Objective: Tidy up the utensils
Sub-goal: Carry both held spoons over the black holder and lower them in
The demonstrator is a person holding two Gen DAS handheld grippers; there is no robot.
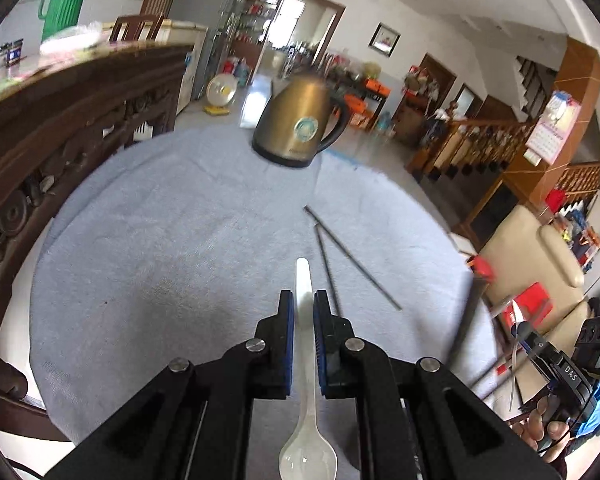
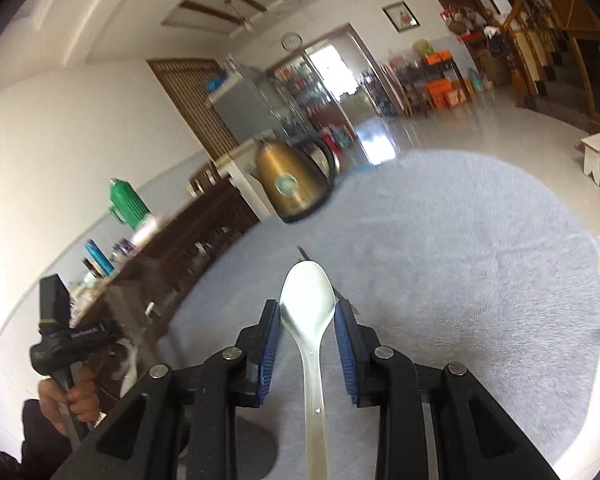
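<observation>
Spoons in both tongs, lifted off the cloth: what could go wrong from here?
1. The left tongs pinch only the thin handle of a white spoon; its bowl hangs behind the pads, so it may pivot or slip.
2. The right tongs hold their spoon at the tapering edge of the bowl; it could squeeze out.
3. The chopsticks and kettle sit ahead and could be knocked.

The kettle (image 2: 296, 180) is motion-blurred; the spoon (image 1: 307, 420) bowl is cut off below.

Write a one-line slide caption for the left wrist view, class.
Left gripper clamps a white spoon by its handle above the grey cloth, chopsticks and gold kettle ahead.
</observation>
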